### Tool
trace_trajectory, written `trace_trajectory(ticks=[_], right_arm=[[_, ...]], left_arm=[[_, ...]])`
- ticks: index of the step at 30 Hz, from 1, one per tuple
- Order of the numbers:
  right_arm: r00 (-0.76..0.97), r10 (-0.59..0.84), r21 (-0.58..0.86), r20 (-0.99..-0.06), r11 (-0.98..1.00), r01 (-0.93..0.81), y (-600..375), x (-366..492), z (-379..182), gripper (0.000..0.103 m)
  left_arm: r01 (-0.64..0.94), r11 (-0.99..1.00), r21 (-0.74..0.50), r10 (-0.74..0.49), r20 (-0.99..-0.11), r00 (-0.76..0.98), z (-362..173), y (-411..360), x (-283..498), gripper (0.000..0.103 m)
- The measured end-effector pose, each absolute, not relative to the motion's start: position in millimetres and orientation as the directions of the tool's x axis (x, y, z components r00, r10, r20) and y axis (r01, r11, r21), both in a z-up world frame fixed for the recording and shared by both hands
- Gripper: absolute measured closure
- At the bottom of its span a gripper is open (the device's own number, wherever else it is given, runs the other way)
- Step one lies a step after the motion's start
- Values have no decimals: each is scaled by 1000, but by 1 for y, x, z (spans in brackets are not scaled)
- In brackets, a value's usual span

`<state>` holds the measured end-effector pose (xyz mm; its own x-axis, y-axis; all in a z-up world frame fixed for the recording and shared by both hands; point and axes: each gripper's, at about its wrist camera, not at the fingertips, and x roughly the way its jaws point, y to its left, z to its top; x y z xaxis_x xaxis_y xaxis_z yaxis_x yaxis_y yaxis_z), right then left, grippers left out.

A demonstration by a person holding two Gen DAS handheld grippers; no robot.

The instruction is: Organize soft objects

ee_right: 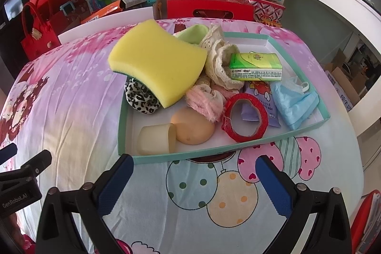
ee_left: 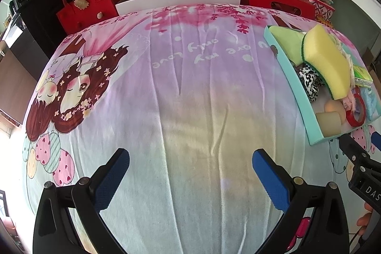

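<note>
Left wrist view: left gripper (ee_left: 190,168) spread wide, holding nothing, over bare cartoon-print sheet (ee_left: 190,87). Teal tray (ee_left: 289,77) of soft items lies ahead to its right. Red bags (ee_left: 83,8) and boxes line the wall beyond.

Right wrist view: right gripper (ee_right: 194,171) wide apart, empty. Tray (ee_right: 122,120) directly ahead, yellow sponge (ee_right: 157,58) topmost, blue mask (ee_right: 293,102) right.

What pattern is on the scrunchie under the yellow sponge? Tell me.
Black-and-white leopard-print fabric scrunchie; clearest in the right wrist view.
</note>
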<state>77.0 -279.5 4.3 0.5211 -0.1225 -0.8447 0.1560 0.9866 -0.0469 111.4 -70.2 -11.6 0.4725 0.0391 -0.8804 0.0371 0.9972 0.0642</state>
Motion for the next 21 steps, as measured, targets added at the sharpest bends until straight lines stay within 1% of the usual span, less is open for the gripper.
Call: trace_trajectory(ticks=[21], right_arm=[[512,-126,-49,-850,986,160,-281,77,2,0]], left_arm=[[20,998,64,47,-887,460,-14,-66,113,0]])
